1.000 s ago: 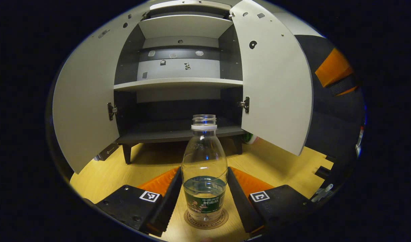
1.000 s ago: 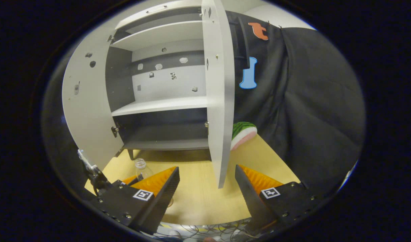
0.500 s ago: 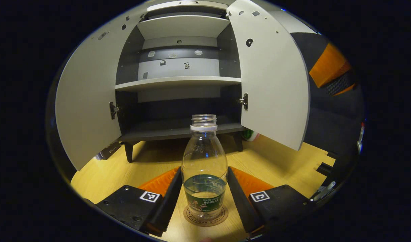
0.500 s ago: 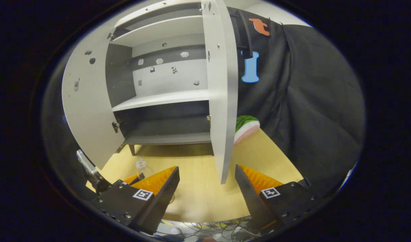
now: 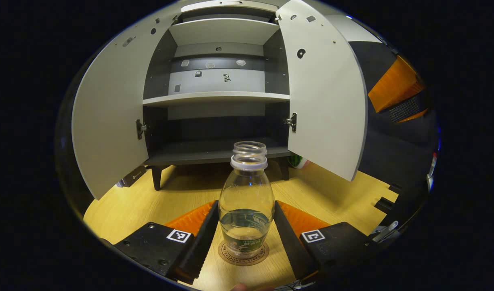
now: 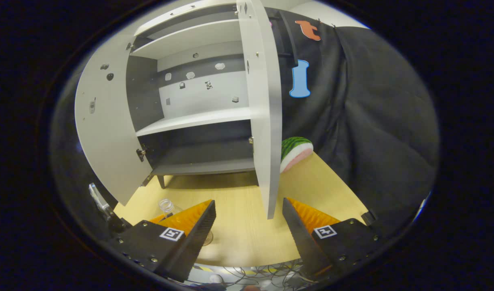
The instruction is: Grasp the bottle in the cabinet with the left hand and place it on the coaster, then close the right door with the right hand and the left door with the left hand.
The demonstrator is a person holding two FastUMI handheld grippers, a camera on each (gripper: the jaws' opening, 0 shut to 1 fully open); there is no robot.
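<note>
We take the bottle (image 5: 245,210) as our landmark. It stands upright on the coaster (image 5: 243,254), on the table (image 5: 182,190) in front of the cabinet (image 5: 216,97), its long axis vertical. Our left gripper (image 5: 245,234) straddles it, one finger on each side; whether the fingers press on it or have just let go we cannot tell.

Our right gripper (image 6: 249,226) is open and holds nothing. In the right gripper view, the bottle (image 6: 166,207) shows low at the left, and the right door (image 6: 263,109) stands edge-on well to the right of the bottle, its lower corner straight ahead of that gripper's gap. The left door (image 5: 109,121) swings out to the bottle's left.

We judge placing all but done. Next the right gripper, nearer that door, must get outside its face and push toward the cabinet.
</note>
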